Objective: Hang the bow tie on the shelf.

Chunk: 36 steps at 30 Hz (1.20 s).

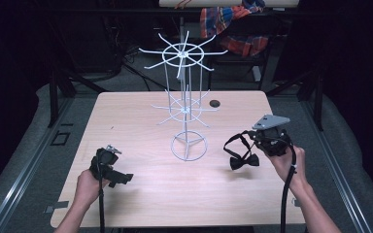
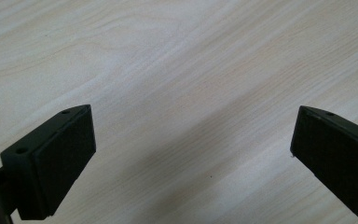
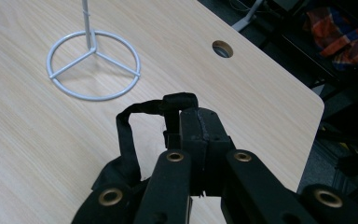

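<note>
Carrying a black bow tie (image 1: 244, 160) by its strap: that's the step in hand, judging by the pics. Right claw (image 1: 253, 137), right of centre in the high view, is clamped on the strap (image 3: 175, 103) near its top; the loop arcs up and left of the claw, and the bow part hangs below it, just above the table (image 1: 141, 194) with its shadow under it. In the high view the bow's long axis runs roughly left-right across the frame, tilted a little, right end higher; the strap loop stands about upright above it.

White wire display rack (image 1: 185, 103) stands mid-frame, its ring base (image 3: 93, 65) at upper left of the right gripper view, well apart from the tie. Two tiers of hooked arms radiate from the pole.

Next move prob calls for lifting the tie toward a rack arm w/ the loop held open enough to slip over a hook tip.

Left claw (image 2: 193, 154) is apart, nothing btwn the pads, pointed at bare table at lower left of the high view.
</note>
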Tool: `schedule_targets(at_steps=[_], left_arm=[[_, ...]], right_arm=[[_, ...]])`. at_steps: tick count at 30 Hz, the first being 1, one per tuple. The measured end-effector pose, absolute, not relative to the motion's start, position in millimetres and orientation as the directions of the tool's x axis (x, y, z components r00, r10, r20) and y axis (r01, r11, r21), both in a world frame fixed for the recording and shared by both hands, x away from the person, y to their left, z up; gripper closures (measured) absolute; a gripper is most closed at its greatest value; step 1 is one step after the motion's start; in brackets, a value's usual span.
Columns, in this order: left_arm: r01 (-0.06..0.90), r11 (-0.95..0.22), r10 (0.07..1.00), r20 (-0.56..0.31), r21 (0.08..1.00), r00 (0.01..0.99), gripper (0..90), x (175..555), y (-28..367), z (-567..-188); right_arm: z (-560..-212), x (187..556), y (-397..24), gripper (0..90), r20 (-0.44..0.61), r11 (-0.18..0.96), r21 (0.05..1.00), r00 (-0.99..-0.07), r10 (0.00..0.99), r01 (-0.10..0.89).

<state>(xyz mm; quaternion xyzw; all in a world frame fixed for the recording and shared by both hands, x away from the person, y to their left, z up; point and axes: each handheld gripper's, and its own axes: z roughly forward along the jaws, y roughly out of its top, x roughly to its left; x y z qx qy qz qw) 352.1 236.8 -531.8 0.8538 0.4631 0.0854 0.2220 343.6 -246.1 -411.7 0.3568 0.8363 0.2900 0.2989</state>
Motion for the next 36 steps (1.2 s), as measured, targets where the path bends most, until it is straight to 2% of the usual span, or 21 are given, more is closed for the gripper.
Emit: schedule_targets(at_steps=[36], left_arm=[[0.751,-0.474,0.828,-0.058,0.46,0.558,0.0,352,238,-532]], right_arm=[[-393,381,-205,90.0,-0.305,0.592,0.731,-0.613,0.729,0.341]])
